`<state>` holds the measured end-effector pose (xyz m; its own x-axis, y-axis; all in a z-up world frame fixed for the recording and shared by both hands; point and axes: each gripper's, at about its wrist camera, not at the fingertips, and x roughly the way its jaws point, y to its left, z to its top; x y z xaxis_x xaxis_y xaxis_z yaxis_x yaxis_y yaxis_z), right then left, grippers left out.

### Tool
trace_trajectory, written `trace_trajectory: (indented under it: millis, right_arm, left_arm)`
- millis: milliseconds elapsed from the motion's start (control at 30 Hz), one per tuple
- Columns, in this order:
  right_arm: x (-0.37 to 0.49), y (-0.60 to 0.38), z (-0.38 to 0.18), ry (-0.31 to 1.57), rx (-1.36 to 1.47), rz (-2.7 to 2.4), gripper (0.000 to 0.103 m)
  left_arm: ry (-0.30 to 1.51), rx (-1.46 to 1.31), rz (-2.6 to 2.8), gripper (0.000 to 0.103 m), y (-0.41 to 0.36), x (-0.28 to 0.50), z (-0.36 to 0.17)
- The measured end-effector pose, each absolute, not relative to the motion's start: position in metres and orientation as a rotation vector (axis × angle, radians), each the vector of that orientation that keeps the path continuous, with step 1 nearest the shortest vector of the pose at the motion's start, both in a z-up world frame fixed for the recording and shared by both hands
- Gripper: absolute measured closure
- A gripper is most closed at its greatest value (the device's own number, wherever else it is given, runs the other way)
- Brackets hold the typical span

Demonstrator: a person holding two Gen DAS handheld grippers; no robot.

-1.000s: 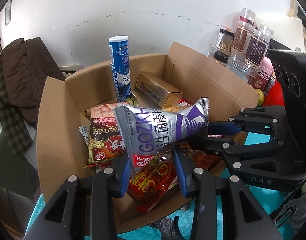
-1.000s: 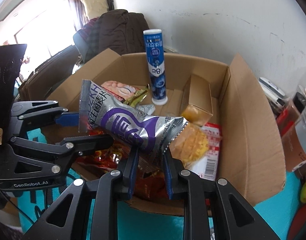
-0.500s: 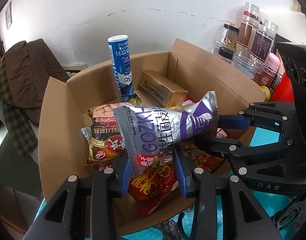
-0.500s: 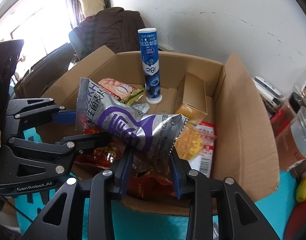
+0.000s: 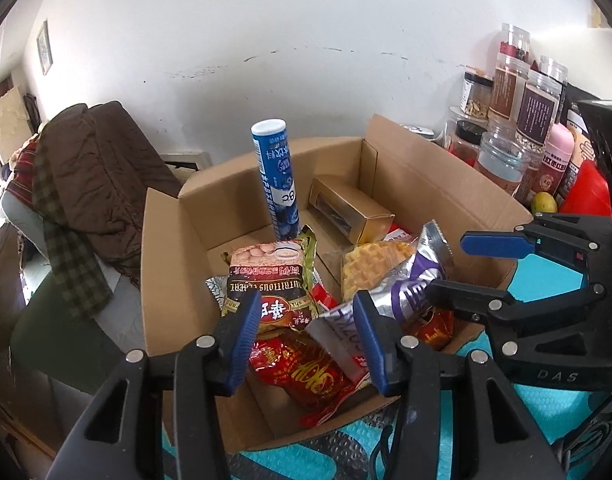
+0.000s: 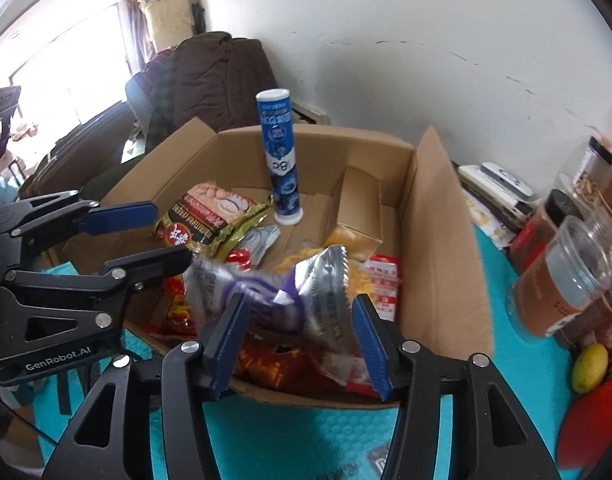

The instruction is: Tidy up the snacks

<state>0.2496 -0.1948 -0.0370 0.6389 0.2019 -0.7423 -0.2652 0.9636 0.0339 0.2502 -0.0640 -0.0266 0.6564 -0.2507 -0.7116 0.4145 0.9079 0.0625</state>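
An open cardboard box [image 5: 161,280] holds several snacks. A silver and purple snack bag [image 5: 410,292] lies tilted on the pile at the front, blurred in the right wrist view [image 6: 318,292]. My left gripper [image 5: 306,312] has its jaws opening; the bag's end sits behind its right finger and no pad presses on it. My right gripper [image 6: 297,312] also has its jaws opening, with the bag loose between the fingers. A brown cereal bag [image 5: 269,284], a red packet [image 5: 306,372] and a waffle pack [image 5: 370,268] lie beneath.
A blue tube [image 5: 275,184] stands upright at the box's back, beside a gold carton [image 5: 350,212]. Jars [image 5: 518,128] crowd the right, with a lemon [image 6: 590,366] near them. A teal mat [image 6: 306,440] covers the table. A coat-draped chair [image 5: 89,184] stands left.
Both grippers were shut on the silver bag, holding it stretched above the box. Both have opened, and the bag has dropped onto the snack pile.
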Motion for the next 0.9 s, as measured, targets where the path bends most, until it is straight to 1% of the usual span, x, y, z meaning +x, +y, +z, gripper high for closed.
trace_trajectory:
  millis: [233, 367, 633, 900]
  right_arm:
    - [0.238, -0.193, -0.023, 0.804, -0.077, 0.256, 0.049]
    - [0.228, -0.191, -0.009, 0.771, -0.079, 0.247, 0.049]
    - [0.197, -0.187, 0.034, 0.676, -0.077, 0.196, 0.049]
    - [0.149, -0.18, 0.076, 0.59, -0.086, 0.162, 0.049]
  left_arm:
    - [0.76, 0.202, -0.372, 0.056, -0.059, 0.241, -0.015]
    - [0.727, 0.191, -0.363, 0.056, -0.054, 0.233, 0.002]
    - [0.659, 0.175, -0.345, 0.056, -0.045, 0.207, 0.04]
    - [0.578, 0.163, -0.334, 0.056, -0.036, 0.167, 0.076]
